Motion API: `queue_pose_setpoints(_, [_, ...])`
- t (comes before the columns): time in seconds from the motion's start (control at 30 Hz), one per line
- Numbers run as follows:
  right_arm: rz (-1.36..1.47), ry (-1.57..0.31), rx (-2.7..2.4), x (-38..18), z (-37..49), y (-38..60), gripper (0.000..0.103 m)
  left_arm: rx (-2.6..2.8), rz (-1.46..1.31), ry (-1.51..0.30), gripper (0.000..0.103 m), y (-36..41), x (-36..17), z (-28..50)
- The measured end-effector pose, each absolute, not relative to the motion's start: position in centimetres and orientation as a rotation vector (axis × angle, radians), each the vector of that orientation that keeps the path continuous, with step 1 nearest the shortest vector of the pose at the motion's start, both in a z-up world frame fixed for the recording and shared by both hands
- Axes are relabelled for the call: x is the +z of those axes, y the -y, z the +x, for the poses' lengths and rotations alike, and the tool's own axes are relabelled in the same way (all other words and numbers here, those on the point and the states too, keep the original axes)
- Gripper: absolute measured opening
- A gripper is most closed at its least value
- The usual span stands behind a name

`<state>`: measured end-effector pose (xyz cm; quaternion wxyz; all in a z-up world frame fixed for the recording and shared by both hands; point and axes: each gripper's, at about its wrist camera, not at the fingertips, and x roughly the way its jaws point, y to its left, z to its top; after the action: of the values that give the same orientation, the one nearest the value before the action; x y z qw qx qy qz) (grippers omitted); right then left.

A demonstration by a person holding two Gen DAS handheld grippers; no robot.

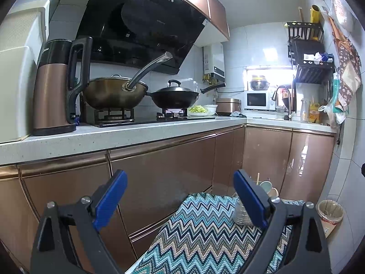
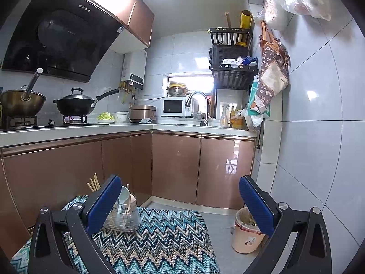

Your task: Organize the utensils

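Observation:
A clear utensil holder point(image 2: 124, 217) stands on a table covered with a zigzag cloth point(image 2: 164, 235). It holds white and pale spoons point(image 2: 124, 196); wooden chopsticks point(image 2: 94, 183) stick up behind it. My right gripper point(image 2: 180, 202) is open and empty, above the cloth to the right of the holder. My left gripper point(image 1: 180, 197) is open and empty, held above the cloth point(image 1: 205, 230). In the left wrist view the holder point(image 1: 239, 214) is partly hidden behind the right finger point(image 1: 249, 202).
Brown kitchen cabinets point(image 2: 175, 166) run along the back under a white counter point(image 2: 75, 130) with two woks, a rice cooker and a microwave. A kettle point(image 1: 54, 86) stands on the counter at left. A pink bin point(image 2: 245, 233) stands on the floor by the tiled right wall.

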<state>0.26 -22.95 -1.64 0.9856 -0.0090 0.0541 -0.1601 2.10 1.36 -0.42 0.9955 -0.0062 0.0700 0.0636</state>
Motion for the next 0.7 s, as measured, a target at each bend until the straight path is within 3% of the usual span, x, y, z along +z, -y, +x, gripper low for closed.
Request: queue_pose_setpoints(0.7, [-0.022, -0.117, -0.313, -1.89, 0.44, 23.47, 0.103, 0.143, 0.012, -0.131, 0.094, -1.38, -0.73, 1.88])
